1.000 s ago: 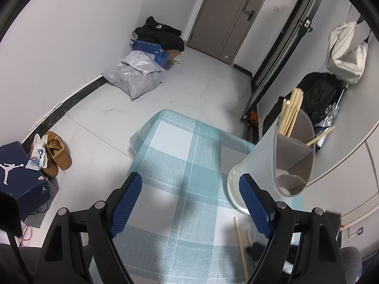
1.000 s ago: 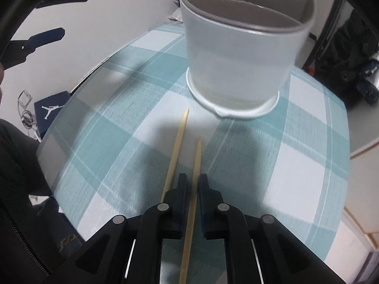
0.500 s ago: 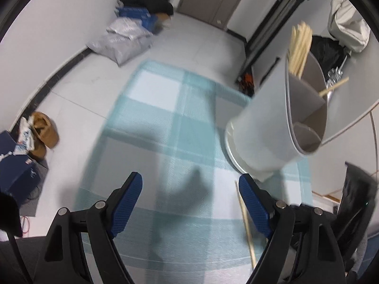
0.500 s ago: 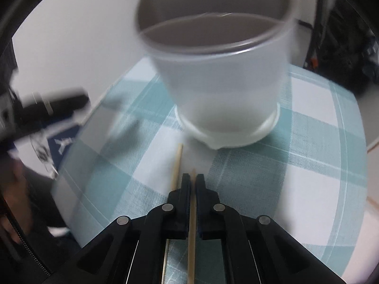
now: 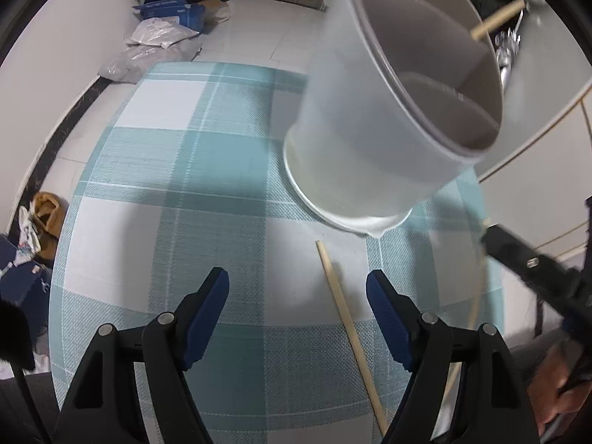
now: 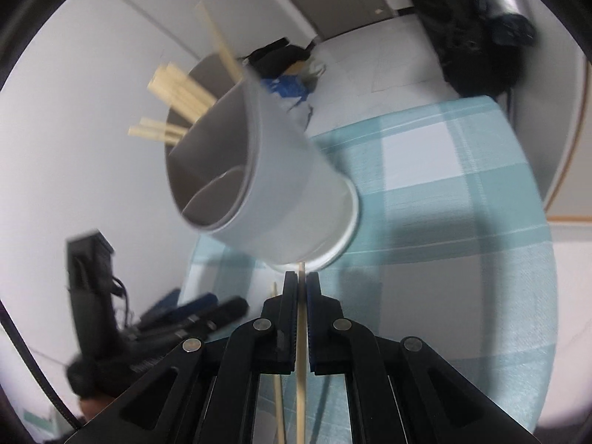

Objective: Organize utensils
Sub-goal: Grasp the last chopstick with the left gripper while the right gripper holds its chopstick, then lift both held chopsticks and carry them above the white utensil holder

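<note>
Right claw [image 6: 301, 288]: its black fingers are clamped on a thin pale wooden chopstick [image 6: 300, 351], which runs lengthwise between them, its far tip showing just past the fingertips and close to the base of the holder. A second pale wooden chopstick [image 6: 278, 366] lies just to the left of the held one in the right wrist view, on the teal-and-white checked table [image 6: 462, 222].

Left claw [image 5: 298, 303]: its blue-padded fingers [image 5: 207, 310] stand wide apart, gripping nothing, above the checked cloth. The second chopstick [image 5: 349, 336] rests on the table just inside the right finger, running from near to far. Beyond it stands the round grey plastic utensil holder with inner dividers [image 5: 384, 122], with a bundle of pale chopsticks [image 6: 177, 92] standing in a far compartment. On the far floor lie grey plastic bags [image 5: 155, 48].
</note>
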### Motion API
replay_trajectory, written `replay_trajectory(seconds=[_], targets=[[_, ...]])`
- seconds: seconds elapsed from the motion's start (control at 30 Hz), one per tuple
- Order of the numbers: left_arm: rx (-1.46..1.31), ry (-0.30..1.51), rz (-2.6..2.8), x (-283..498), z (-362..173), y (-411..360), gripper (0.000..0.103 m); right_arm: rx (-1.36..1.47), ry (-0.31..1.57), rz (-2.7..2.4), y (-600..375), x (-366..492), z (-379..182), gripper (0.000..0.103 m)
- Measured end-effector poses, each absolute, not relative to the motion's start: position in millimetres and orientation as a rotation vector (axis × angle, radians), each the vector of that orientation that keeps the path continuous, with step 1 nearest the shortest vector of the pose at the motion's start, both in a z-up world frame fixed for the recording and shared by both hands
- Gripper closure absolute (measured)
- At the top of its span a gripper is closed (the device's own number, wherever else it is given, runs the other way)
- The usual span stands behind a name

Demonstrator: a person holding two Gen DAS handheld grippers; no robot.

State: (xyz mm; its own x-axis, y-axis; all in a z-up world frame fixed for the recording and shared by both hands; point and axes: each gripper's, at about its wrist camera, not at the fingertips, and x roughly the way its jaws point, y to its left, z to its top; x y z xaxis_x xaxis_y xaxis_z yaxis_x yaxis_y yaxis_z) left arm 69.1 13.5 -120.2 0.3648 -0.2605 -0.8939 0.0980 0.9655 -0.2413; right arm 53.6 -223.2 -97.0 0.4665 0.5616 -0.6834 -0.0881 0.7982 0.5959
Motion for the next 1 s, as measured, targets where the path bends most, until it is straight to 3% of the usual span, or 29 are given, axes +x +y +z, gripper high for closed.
replay_trajectory(seconds=[0.2, 0.37, 0.43, 0.6, 1.0], targets=[[-0.067, 1.184, -0.172, 69.1, -125.0, -0.3, 0.047, 0.581, 0.991, 0.396, -237.0, 51.5, -94.1, 0.099], [-0.029, 1.175, -0.162, 67.0, -123.7, -15.7, 0.073, 0.6, 0.97, 0.391, -248.3, 48.7, -87.1, 0.099], [0.005, 1.165, -0.146, 65.3, -123.8, -21.8, 0.096, 0.588, 0.958, 0.39, -248.1, 48.9, -85.2, 0.099], [-0.073, 1.157, -0.145, 62.9, -123.2, -20.7, 0.102, 0.553, 0.924, 0.371, -250.2, 47.3, -80.3, 0.099], [-0.167, 1.0, -0.177, 39.5, -79.9, 0.9, 0.102, 0.474, 0.847, 0.361, -245.9, 34.8, -63.6, 0.099]])
